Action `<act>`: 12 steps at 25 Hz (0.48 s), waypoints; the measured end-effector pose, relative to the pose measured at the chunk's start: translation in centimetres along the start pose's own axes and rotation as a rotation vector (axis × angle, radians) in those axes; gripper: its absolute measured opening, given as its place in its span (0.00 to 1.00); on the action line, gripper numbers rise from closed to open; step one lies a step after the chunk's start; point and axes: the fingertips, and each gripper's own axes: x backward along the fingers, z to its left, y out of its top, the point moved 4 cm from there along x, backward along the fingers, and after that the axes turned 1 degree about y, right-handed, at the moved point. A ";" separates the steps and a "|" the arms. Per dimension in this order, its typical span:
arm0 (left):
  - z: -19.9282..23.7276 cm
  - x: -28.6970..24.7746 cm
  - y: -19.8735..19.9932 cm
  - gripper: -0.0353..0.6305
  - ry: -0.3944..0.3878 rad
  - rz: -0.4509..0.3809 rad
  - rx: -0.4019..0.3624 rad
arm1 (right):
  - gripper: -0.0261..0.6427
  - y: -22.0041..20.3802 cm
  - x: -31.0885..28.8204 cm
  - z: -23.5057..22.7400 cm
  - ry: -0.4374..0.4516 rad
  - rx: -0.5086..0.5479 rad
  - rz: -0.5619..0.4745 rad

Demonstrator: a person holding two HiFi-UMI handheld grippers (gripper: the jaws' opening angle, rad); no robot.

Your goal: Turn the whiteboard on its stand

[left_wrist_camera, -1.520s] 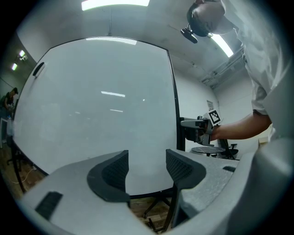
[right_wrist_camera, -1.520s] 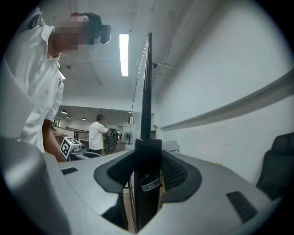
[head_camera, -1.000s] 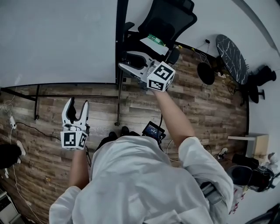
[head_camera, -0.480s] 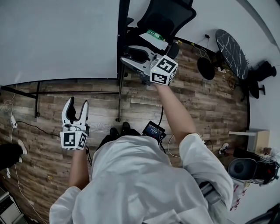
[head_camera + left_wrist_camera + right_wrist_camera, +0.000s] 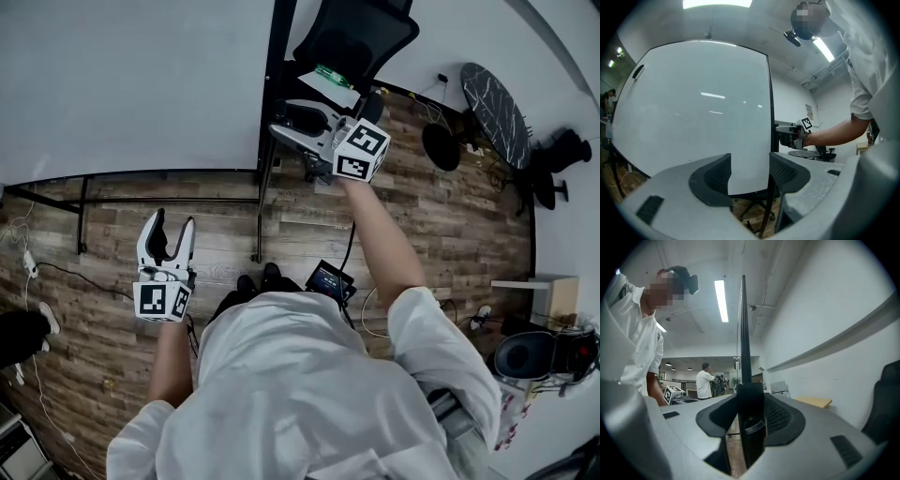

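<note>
The whiteboard (image 5: 131,84) fills the upper left of the head view, its black right edge (image 5: 275,84) running down to a stand post. My right gripper (image 5: 286,127) is shut on that edge; in the right gripper view the black frame (image 5: 743,333) stands upright between both pads. My left gripper (image 5: 172,225) hangs lower, in front of the board over the wooden floor, open with nothing between its fingers. From the left gripper view the white face (image 5: 693,108) lies ahead, with the right gripper (image 5: 787,136) at its right edge.
A black office chair (image 5: 361,37) stands just behind the board's right edge. A round dark table (image 5: 497,117) is at the far right. The stand's black legs (image 5: 80,220) and a cable (image 5: 56,272) cross the floor at left. A person (image 5: 704,380) stands far off.
The board's right edge has shifted to the right in the head view, and the right gripper went with it, still holding. The left gripper has hardly moved.
</note>
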 end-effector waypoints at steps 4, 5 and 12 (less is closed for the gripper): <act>0.4 0.0 -0.1 0.42 -0.015 -0.001 -0.005 | 0.30 0.1 0.3 0.0 -0.007 -0.014 -0.009; 0.4 0.1 -0.2 0.42 -0.018 0.000 -0.003 | 0.30 0.1 0.5 0.0 -0.008 -0.017 -0.014; -1.6 -0.2 0.0 0.42 -0.028 0.004 -0.011 | 0.30 0.7 4.2 -0.1 -0.023 -0.004 -0.017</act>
